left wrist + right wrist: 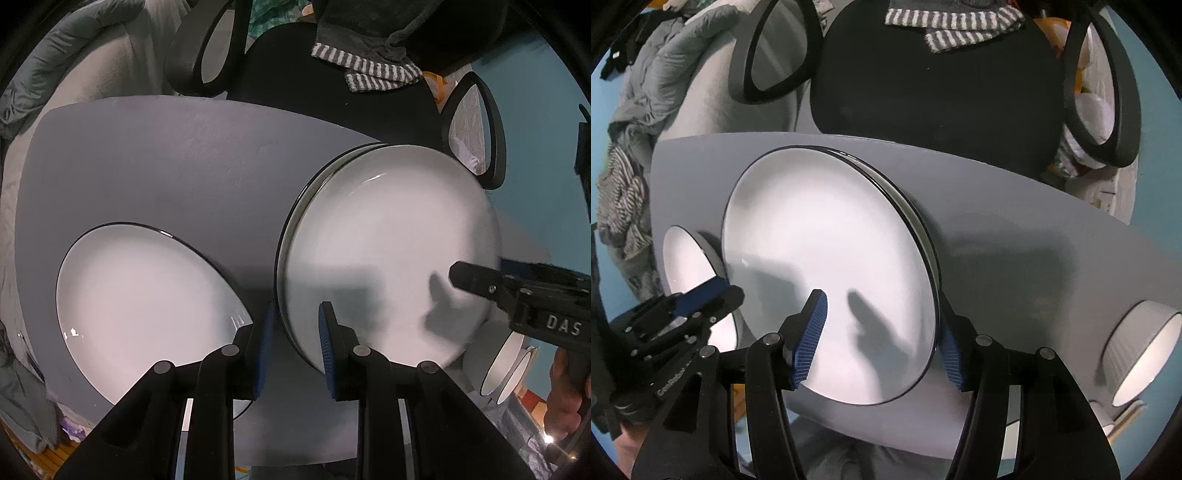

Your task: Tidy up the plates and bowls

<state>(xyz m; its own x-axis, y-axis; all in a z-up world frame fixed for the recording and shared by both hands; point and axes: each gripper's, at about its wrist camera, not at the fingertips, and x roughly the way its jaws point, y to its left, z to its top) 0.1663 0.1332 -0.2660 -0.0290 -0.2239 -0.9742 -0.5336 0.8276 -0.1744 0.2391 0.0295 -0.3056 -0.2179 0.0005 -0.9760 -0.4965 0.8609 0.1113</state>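
Blue-padded jaws of the right gripper (879, 339) stand wide, straddling the near rim of the plate stack (827, 266) without pinching it, while the left gripper (295, 347) hangs open and empty between that stack and a lone plate (144, 299) at left. Stacking looks underway; next that lone plate wants lifting onto the pile, bowls (1141, 350) waiting far right on the grey table (1015, 229), a black chair (934, 88) beyond

grey table (155, 155) | black chair (934, 85) | striped towel (953, 26)
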